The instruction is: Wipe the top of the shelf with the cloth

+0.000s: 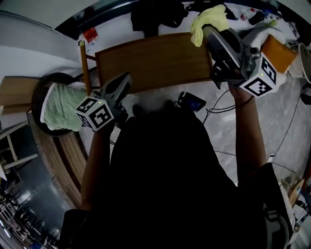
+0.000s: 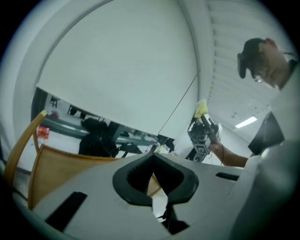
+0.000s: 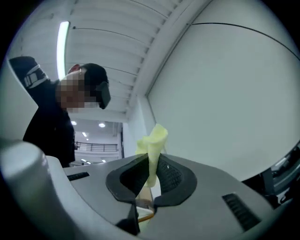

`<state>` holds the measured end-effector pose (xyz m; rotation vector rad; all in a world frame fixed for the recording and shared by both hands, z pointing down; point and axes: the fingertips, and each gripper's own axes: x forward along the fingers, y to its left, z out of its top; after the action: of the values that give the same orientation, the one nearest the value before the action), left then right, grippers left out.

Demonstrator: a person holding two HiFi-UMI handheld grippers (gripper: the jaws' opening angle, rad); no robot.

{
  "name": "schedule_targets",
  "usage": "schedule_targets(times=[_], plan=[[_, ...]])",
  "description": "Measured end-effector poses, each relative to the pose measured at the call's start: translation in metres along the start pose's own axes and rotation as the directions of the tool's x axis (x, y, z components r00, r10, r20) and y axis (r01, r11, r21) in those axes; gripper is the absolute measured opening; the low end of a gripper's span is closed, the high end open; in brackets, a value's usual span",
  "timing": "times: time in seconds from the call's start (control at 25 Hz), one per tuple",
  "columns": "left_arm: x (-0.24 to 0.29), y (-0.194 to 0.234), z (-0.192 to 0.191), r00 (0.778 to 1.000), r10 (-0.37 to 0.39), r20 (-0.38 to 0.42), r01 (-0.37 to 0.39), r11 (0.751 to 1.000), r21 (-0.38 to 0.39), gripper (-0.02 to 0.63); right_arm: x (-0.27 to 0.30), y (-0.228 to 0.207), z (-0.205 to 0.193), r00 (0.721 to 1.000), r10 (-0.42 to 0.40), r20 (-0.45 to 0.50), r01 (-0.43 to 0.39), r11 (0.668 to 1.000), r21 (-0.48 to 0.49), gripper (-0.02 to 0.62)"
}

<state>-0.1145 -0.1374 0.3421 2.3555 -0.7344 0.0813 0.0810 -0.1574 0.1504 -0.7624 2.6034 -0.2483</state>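
Note:
The brown wooden shelf top [image 1: 155,61] lies across the upper middle of the head view. A pale yellow cloth [image 1: 209,20] hangs bunched over its far right corner, with my right gripper [image 1: 208,31] shut on it. In the right gripper view the cloth [image 3: 152,143] stands up as a pinched fold between the pads of the gripper [image 3: 150,174]. My left gripper [image 1: 126,80] sits at the shelf's near left edge, jaws together with nothing in them. In the left gripper view, the left gripper [image 2: 152,177] points upward past the shelf [image 2: 61,166]. That view also shows the right gripper [image 2: 202,136] and the cloth [image 2: 201,108].
A green towel [image 1: 63,108] is draped over a round black stand at the left. A dark bag [image 1: 155,14] and small items lie on the white table behind the shelf. An orange block [image 1: 278,52] is at the right, and cables [image 1: 218,104] run across the floor.

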Motion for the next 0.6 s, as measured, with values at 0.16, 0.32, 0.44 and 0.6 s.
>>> schedule_targets(times=[0.16,0.32,0.44,0.6], plan=[[-0.027,-0.048,0.061,0.952,-0.220,0.212,0.193,0.971,0.139,0.011,0.009,0.033,-0.013,0.995,0.083,-0.046,-0.082,0.996,0.028,0.048],[-0.054,-0.093,0.107,0.872,-0.377,0.311,0.291,0.912,0.289,0.011,0.009,0.042,-0.030,0.994,0.079,-0.076,-0.076,0.996,0.040,0.048],[-0.066,-0.116,0.123,0.833,-0.452,0.319,0.331,0.869,0.368,0.011,0.009,0.042,-0.039,0.995,0.055,-0.078,-0.053,0.998,0.038,0.048],[-0.067,-0.134,0.118,0.827,-0.486,0.283,0.351,0.839,0.415,0.011,0.006,0.046,-0.049,0.993,0.062,-0.098,-0.059,0.998,0.035,0.048]])
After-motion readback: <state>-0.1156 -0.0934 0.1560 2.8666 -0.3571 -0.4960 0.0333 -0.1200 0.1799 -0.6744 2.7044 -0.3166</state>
